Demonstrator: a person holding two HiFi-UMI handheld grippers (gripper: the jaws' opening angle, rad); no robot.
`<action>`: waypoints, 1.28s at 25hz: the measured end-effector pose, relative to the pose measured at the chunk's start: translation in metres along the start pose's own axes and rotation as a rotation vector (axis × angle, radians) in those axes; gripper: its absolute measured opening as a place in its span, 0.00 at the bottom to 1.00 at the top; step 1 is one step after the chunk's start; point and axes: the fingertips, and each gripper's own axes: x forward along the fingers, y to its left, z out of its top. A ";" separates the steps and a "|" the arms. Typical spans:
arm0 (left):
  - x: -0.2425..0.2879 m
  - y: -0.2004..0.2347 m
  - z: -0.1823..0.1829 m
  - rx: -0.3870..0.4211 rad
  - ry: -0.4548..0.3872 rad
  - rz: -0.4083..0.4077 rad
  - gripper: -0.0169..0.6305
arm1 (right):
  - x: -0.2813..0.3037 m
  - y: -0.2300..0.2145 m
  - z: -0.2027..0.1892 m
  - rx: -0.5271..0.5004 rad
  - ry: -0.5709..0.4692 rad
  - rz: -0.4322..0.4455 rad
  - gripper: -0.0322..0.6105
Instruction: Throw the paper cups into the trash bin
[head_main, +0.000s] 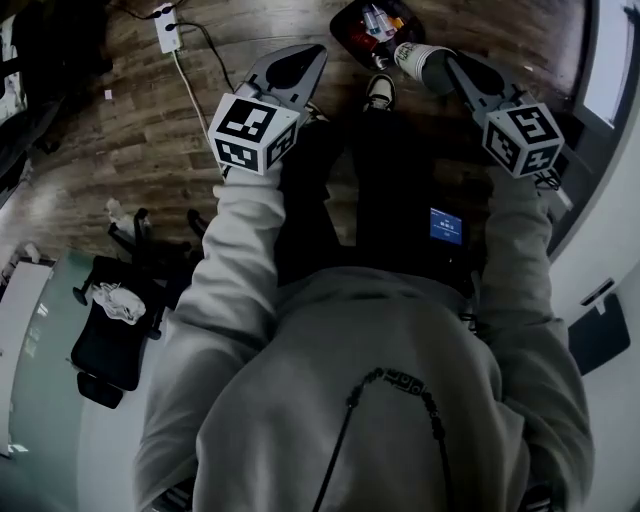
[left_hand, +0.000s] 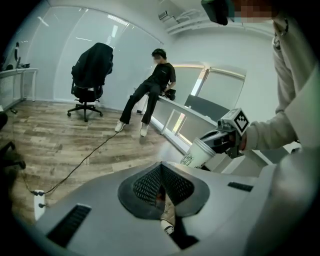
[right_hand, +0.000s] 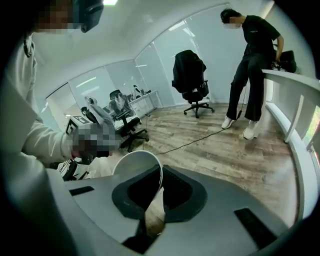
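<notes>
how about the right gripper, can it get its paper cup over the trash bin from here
Probably yes: the right gripper, pinching the paper cup by its wall, hangs right beside the trash bin, with nothing between them.

The left gripper (left_hand: 160, 170) fills the foreground, its 2 jaws closed together with nothing gripped between them; a shoe (left_hand: 166, 226) shows through the slot below. To the right, the right gripper (left_hand: 214, 142), with its marker cube on top, clamps the rim of 1 tilted white paper cup (left_hand: 196, 155). Farther back on the wooden floor (left_hand: 60, 140), a person in black (left_hand: 152, 87) leans on a white ledge (left_hand: 185, 107). A jacket-draped office chair (left_hand: 89, 75) stands by the glass wall, and a cable (left_hand: 85, 160) runs to a power strip (left_hand: 39, 200).
</notes>
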 end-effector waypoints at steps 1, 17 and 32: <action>0.012 0.001 -0.010 0.013 0.011 -0.019 0.02 | 0.009 -0.006 -0.013 0.003 0.008 -0.005 0.11; 0.159 0.043 -0.154 0.098 0.207 -0.161 0.02 | 0.148 -0.088 -0.160 0.004 0.229 -0.129 0.11; 0.179 0.053 -0.169 0.025 0.145 -0.186 0.02 | 0.205 -0.096 -0.190 0.133 0.203 -0.115 0.35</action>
